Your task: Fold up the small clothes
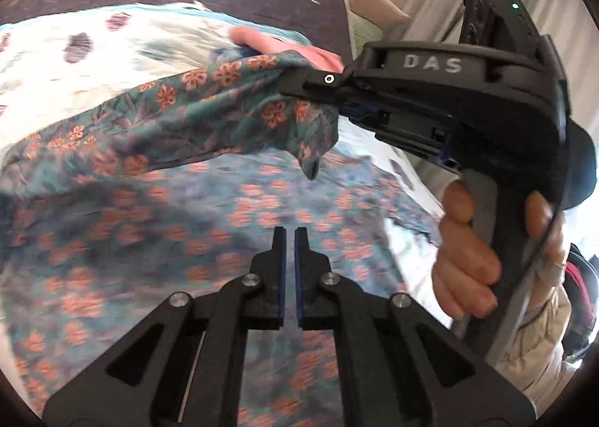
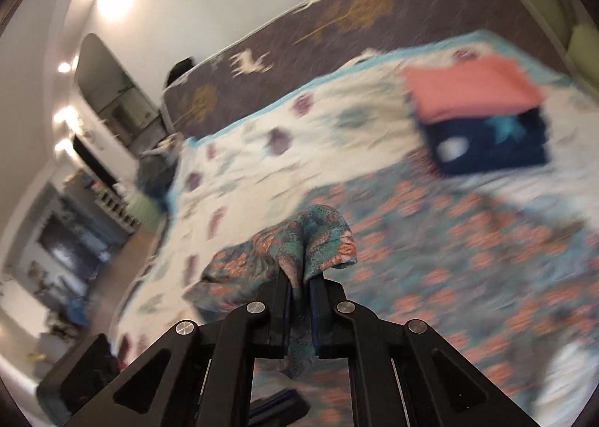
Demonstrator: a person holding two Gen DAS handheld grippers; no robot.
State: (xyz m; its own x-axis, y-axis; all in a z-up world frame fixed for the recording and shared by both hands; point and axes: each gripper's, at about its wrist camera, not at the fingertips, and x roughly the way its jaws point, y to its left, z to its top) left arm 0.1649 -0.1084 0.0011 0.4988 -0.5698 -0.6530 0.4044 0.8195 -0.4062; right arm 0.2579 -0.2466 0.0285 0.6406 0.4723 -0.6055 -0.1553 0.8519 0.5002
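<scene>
A bed carries everything here: a white quilt [image 2: 337,120] with purple and teal blotches lies over a dark brown bedspread [image 2: 337,15] printed with white deer and tan trees. At about 1 o'clock in the right wrist view a stack of folded clothes [image 2: 483,116] sits on the quilt, a coral piece on top of navy ones. To the left of the bed a room with shelves and a floor shows only as blur.

The floral garment [image 1: 209,101], thin teal cloth scattered with coral flowers, spreads wrinkled across the near part of the quilt. The right claw [image 2: 299,283] is pinching a bunched corner of it; the cloth sticks up between the pads at 12 o'clock and a tail hangs below them. In the left wrist view that same claw [image 1: 299,84] comes in from 2 o'clock, held by a hand [image 1: 471,251], and lifts the fold clear of the flat part, so a draped band runs from 9 o'clock towards the centre.

The left claw [image 1: 290,240] is pressed nearly together with only a thin slit between its blue-lined pads and nothing in them; it hovers above the flat floral cloth.
</scene>
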